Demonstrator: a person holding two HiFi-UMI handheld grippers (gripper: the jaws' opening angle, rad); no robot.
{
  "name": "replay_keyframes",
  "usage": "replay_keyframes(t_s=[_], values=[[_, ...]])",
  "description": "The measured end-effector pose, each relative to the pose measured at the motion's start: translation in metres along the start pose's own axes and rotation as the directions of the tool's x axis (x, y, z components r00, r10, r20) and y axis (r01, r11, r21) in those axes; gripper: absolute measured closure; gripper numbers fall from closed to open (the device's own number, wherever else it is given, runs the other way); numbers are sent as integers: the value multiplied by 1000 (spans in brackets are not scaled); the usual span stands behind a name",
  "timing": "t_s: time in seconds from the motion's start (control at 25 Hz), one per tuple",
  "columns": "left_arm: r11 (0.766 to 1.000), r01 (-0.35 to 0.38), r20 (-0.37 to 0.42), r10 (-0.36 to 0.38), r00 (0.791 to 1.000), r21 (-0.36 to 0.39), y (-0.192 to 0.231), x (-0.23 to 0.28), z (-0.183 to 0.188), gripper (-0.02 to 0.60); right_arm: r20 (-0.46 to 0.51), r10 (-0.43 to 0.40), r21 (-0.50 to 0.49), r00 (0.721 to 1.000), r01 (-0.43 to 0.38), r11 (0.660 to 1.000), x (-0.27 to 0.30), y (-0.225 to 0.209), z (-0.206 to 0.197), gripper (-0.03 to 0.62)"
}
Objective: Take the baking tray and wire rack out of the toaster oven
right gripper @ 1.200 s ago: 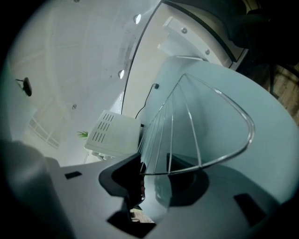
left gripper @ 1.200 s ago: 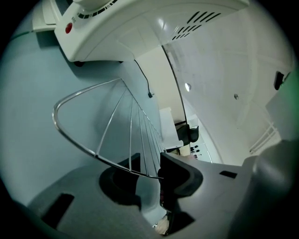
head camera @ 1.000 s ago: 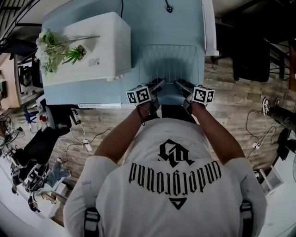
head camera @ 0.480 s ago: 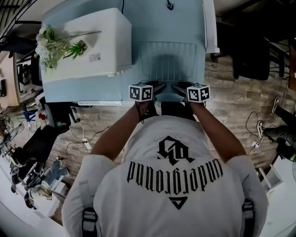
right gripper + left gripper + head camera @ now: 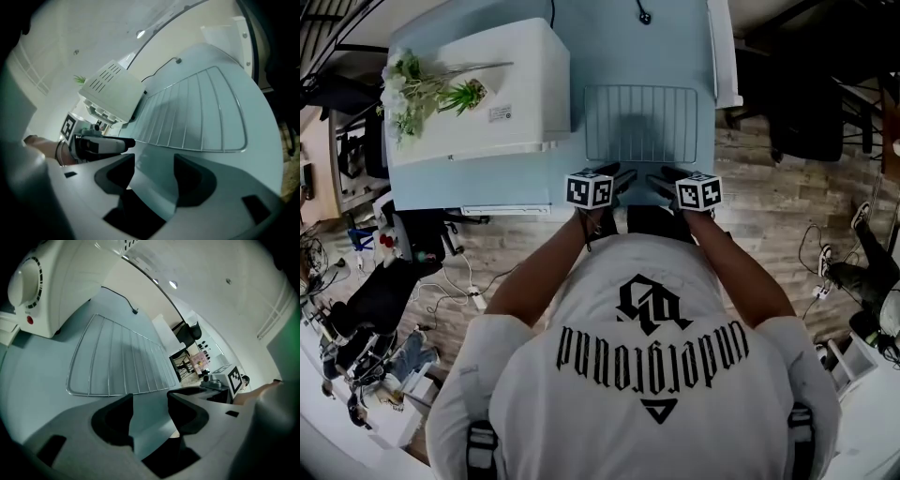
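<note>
The wire rack lies flat on the pale blue table, to the right of the white toaster oven. Both grippers hover at the table's front edge, just short of the rack's near rim. My left gripper is open with nothing between its jaws; in the left gripper view the rack lies ahead of it and the oven's knob side stands at the left. My right gripper is open and empty too, with the rack ahead of it. No baking tray shows.
Artificial flowers lie on top of the oven. A long white object runs along the table's right edge. A black cord trails at the back. Wooden floor with cables and clutter surrounds the table.
Both grippers have drawn back a little from the rack's near rim toward the person. The rack stays flat on the table.
</note>
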State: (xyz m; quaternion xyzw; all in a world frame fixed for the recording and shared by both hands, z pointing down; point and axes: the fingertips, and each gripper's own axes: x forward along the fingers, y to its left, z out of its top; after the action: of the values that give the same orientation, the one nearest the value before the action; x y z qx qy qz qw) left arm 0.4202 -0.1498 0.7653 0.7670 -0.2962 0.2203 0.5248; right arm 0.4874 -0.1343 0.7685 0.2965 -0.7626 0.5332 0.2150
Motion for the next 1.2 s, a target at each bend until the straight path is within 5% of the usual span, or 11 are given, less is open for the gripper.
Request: replay_keyframes(t_s=[0.24, 0.72, 0.92, 1.2], values=[[999, -5, 16, 5, 1000, 45, -1, -11, 6, 341, 55, -29, -19, 998, 30, 999, -5, 7, 13, 345], [962, -32, 138, -6, 990, 271, -17, -59, 37, 354, 225, -67, -195, 972, 113, 974, -24, 56, 40, 353], [900, -47, 184, -37, 982, 433, -35, -87, 47, 351, 296, -57, -288, 954, 146, 946, -36, 90, 52, 358], [826, -67, 283, -114, 952, 560, -52, -136, 68, 351, 403, -51, -402, 914, 226, 887, -56, 138, 68, 361]])
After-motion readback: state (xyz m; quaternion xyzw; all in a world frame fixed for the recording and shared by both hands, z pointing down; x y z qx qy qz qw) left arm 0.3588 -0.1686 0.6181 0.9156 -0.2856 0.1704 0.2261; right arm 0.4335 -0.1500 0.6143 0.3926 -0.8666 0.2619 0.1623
